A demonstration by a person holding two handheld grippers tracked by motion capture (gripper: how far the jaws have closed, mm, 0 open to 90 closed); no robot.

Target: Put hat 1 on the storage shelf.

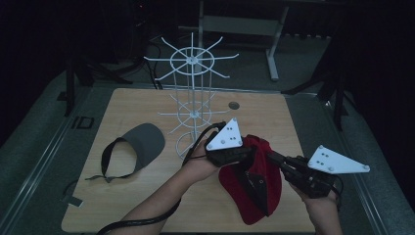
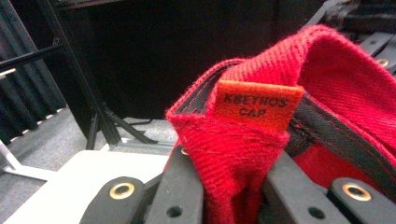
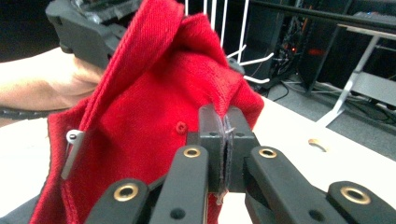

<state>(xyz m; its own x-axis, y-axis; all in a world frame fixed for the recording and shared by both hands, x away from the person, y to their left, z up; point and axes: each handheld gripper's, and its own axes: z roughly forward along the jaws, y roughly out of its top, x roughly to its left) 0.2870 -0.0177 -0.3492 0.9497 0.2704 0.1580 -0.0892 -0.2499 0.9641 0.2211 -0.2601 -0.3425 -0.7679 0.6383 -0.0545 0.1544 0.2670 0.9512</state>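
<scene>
Red cap (image 1: 254, 183) held off the counter (image 1: 122, 196) between both grippers in the high view, left gripper (image 1: 244, 157) at its rear edge, right gripper (image 1: 271, 157) at its crown; white wire rack (image 1: 193, 93) standing bare behind, grey visor (image 1: 142, 147) lying flat to the left. Judged from this: pickup done, hanging on a rack arm still ahead.

From the left gripper view: jaws closed tight on bunched red twill beside an orange label (image 2: 258, 103), black inner band (image 2: 327, 130) running along the rim.

From the right gripper view: jaws pressed shut on a thin fold near the crown button (image 3: 181, 127), metal strap buckle (image 3: 72, 140) dangling at the left edge, cloth soft and crumpled.
</scene>
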